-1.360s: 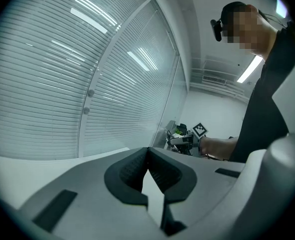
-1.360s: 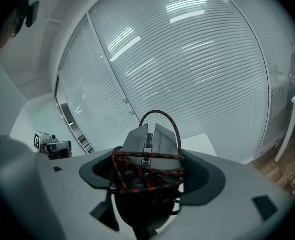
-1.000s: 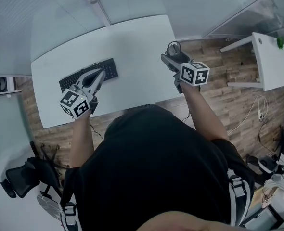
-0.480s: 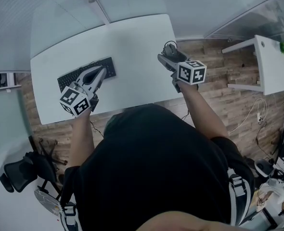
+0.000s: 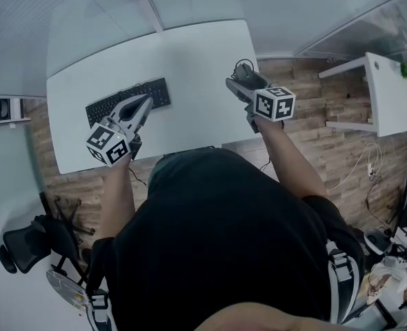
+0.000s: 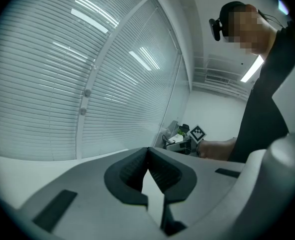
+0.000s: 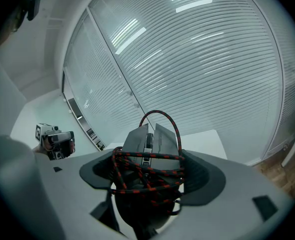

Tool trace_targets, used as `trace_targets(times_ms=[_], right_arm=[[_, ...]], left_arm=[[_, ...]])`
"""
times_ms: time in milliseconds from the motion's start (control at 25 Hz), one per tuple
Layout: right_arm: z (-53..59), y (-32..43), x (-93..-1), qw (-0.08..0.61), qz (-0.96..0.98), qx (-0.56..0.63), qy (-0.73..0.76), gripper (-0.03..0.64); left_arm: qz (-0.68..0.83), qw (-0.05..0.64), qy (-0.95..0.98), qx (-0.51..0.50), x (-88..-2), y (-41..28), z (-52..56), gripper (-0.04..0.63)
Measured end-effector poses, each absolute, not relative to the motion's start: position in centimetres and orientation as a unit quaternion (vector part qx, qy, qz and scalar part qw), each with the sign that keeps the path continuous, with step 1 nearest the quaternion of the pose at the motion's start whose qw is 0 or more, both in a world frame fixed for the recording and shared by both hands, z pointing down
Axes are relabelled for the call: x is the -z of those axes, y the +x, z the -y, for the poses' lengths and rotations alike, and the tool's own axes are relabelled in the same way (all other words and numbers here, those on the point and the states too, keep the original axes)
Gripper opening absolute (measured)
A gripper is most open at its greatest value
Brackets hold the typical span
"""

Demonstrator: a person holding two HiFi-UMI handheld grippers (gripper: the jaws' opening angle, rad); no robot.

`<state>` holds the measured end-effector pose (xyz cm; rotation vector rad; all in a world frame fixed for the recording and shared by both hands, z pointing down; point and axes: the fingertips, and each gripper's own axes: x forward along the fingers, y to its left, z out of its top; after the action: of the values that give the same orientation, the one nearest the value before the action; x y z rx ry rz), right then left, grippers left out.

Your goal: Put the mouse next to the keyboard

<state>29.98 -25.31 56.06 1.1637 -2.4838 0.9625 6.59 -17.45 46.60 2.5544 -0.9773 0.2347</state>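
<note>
A black keyboard (image 5: 127, 101) lies on the left part of the white table (image 5: 190, 54). My left gripper (image 5: 146, 103) hovers over the keyboard's near right end, shut with nothing between its fingers (image 6: 160, 171). My right gripper (image 5: 241, 76) is at the table's right edge, shut on a grey mouse (image 5: 245, 70). In the right gripper view the mouse (image 7: 150, 139) stands nose-up between the jaws, with its black-and-red braided cable (image 7: 142, 176) wound round it. The mouse is well to the right of the keyboard, with bare tabletop between them.
A small white side table (image 5: 386, 88) stands on the wood floor to the right, with cables (image 5: 369, 161) near it. A black office chair (image 5: 31, 250) is at the lower left. Slatted blinds (image 7: 202, 59) run behind the table.
My right gripper with the mouse has drifted slightly left towards the table. My left gripper stays over the keyboard's end.
</note>
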Motion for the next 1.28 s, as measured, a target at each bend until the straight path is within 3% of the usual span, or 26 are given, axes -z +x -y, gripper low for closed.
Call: trace_targets(times_ms=[1280], right_arm=[[23.3,22.1,-54.6,0.137,0.82,-0.322,0.452,0.403]], left_arm=[[0.322,0.184,0.926,-0.064,-44.5,-5.6,17.9,0.02]])
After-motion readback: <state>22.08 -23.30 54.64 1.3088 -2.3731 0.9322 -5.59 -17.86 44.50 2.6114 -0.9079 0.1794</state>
